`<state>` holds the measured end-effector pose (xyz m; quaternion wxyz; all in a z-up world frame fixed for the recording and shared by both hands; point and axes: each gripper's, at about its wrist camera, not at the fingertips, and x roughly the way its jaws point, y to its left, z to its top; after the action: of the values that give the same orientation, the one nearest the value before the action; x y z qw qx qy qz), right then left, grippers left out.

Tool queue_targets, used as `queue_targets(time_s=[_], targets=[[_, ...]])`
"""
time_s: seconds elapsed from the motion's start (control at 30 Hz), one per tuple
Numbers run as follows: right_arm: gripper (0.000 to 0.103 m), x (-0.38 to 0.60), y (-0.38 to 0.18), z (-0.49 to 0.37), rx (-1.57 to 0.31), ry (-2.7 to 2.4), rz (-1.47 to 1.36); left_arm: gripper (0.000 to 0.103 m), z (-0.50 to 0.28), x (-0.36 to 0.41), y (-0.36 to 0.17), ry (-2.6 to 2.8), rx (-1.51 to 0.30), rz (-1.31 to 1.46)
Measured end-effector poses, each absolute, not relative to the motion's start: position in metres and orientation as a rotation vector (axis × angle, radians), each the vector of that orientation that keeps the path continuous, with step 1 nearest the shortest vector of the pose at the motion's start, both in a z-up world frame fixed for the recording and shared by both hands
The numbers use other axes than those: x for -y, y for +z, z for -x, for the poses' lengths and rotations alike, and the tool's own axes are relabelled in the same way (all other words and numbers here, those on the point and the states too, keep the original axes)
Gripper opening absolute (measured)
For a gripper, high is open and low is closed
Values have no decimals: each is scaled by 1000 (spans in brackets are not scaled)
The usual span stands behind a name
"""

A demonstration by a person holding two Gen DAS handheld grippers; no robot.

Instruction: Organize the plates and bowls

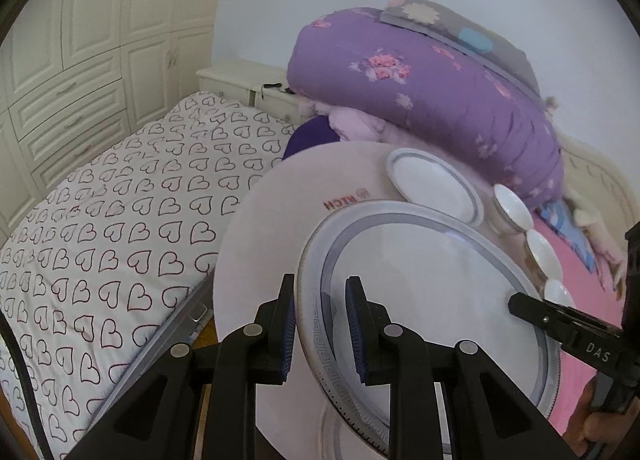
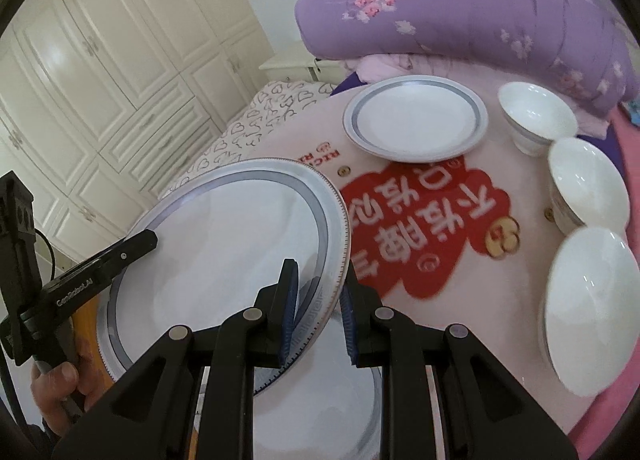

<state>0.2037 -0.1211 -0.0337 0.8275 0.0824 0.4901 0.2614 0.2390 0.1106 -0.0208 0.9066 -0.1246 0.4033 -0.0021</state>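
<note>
Both your grippers are clamped on the same large grey-banded plate [image 2: 224, 244]: left gripper [image 1: 320, 330] pinching the rim on its side, right gripper [image 2: 318, 320] pinching the opposite edge, pads tight on the porcelain. You've got it lifted and tilted over the round pink table [image 2: 400, 260], with another big plate [image 2: 320, 412] sitting right underneath, partly hidden.

Further back there's the smaller plate [image 2: 416, 118] and a row of three white bowls [image 2: 588, 184] along the far edge, well apart from what you're carrying.

What I'd worry about: you're only gripping thin slivers of rim, and glazed porcelain is slick. If your hands drift apart or one twists more than the other, my guess is the plate pops out and lands on the one below. Swinging wide toward those bowls could also clip one off the table edge. Keep both hands moving together.
</note>
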Motion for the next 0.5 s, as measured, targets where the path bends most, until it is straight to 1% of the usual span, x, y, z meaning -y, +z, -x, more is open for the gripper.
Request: queue_targets(time_s=[0.2,0.5], targets=[[21,141,-35,-176,-1036,552,-180,20,-219,-91,-22,-11,-843,225],[21,154,-59,-151,-1082,562,-183,20,-206,-66,-40,3,-901,161]])
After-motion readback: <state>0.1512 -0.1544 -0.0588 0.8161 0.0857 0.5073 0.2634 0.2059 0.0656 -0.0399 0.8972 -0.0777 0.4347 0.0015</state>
